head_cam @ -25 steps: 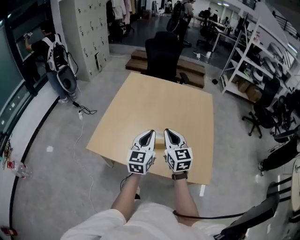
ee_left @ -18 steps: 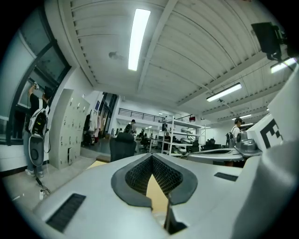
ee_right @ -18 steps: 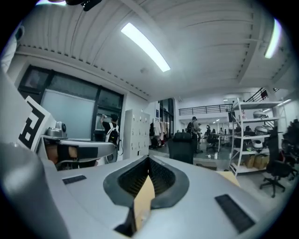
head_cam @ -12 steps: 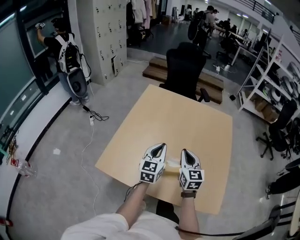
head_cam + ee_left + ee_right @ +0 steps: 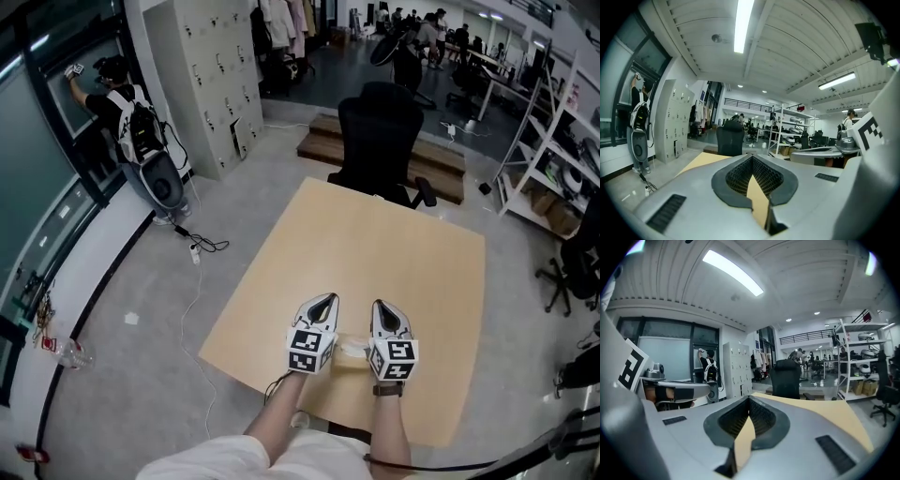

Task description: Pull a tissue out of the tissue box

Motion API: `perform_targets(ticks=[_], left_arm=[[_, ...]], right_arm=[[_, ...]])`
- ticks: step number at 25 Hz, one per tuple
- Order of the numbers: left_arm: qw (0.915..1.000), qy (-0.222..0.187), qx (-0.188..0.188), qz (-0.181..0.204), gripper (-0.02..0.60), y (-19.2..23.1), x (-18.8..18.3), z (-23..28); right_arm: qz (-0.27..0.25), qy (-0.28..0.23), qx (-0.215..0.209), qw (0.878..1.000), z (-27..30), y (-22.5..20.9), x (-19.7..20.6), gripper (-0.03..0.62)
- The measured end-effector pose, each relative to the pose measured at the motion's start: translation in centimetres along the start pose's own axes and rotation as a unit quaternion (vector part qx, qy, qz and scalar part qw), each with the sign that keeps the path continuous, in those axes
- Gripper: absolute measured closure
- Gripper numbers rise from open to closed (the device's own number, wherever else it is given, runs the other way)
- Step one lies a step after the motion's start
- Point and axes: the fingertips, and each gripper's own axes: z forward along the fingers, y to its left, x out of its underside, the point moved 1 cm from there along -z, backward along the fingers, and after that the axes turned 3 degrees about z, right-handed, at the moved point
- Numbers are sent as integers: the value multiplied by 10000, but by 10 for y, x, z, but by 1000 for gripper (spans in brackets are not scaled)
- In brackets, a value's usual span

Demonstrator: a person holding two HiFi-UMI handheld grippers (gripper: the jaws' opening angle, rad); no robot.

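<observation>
Tissue box not plainly seen; a pale shape (image 5: pixel 352 349) on the table (image 5: pixel 375 234) near its front edge, between the two grippers, may be it, mostly hidden by them; no tissue visible. Judged: tissue light, soft, tears easily; pinch the raised fold at the slot; the box is light and may lift too. Left gripper (image 5: pixel 325 300) and right gripper (image 5: pixel 386 306) both closed tip to tip, holding nothing.

The right gripper (image 5: pixel 749 400), fingers (image 5: pixel 693 437) closed on nothing, faces a black chair (image 5: pixel 785 378) across the table (image 5: pixel 834 420).
</observation>
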Motion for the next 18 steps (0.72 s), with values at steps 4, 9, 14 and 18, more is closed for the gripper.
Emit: perform_targets(ticks=[4,9,14,18], left_arm=[[9999,105,20,-31,592,7,13,14],[9990,422,144,-17,592,13,43,21],[9958,835,362,-42,592,8,79,20],[9929,1043,564,-6,592,3,101,16]], right_arm=[[9,166,61,9998,8,-7,14,592],[61,472,257,9985,4,-21,40,592],[190,959,392,9944,-8,-34,77,592],[266,1325,472,9897,-15,-33,107,592]])
